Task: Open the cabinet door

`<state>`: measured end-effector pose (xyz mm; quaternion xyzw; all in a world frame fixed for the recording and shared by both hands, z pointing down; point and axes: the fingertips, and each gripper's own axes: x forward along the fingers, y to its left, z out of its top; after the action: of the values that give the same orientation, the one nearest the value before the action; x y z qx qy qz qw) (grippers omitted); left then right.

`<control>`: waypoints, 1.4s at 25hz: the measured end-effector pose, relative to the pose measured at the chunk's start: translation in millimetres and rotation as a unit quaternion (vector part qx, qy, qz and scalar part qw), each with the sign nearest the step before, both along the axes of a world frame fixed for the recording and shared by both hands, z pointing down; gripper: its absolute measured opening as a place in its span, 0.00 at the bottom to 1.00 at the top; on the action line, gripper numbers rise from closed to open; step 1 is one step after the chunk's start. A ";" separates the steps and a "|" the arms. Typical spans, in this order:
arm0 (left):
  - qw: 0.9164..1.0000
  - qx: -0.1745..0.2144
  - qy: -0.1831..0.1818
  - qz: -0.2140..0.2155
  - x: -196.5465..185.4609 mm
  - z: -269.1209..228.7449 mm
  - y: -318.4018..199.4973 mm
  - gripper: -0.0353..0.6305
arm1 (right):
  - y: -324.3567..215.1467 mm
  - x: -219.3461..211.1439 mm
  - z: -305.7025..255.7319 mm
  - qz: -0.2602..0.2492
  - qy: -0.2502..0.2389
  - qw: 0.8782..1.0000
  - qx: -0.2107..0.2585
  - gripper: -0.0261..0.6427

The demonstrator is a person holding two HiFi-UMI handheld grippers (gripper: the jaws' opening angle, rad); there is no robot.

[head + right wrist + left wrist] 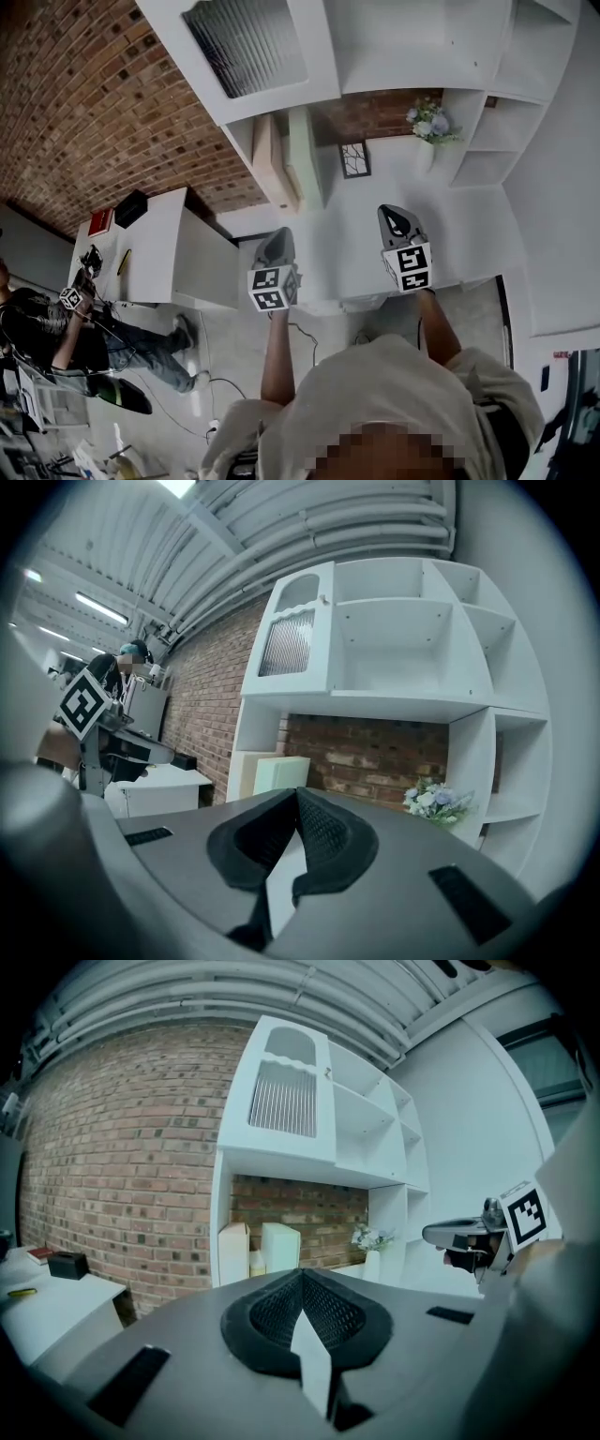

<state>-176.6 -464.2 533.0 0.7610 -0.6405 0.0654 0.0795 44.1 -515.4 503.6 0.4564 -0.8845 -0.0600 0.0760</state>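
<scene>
Both tongs empty, jaws together: left tongs (300,1277) and right tongs (298,797) side by side, facing shelf unit (394,701). Door (292,635), ribbed pane, shut, at unit's top-left corner, well apart from tongs.

Right gripper (298,797): jaws pressed together, nothing between. Ahead, above tips: white cabinet (412,696), open shelves. Door (289,635) with ribbed pane at upper left sat closed. Flowers (434,802) right of tips; pale boards (274,772) just left. Left gripper (155,750) far left, over white table (169,785).
</scene>
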 end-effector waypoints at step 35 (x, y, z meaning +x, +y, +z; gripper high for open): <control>0.999 -0.018 0.002 0.029 -70.5 14.0 -44.2 0.09 | -99.6 -68.8 -110.6 0.013 -0.021 0.996 0.081 0.14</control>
<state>-247.1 -508.4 547.0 0.7782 -0.6164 0.0773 0.0927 -24.7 -615.0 393.1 0.4740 -0.8720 -0.1206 0.0208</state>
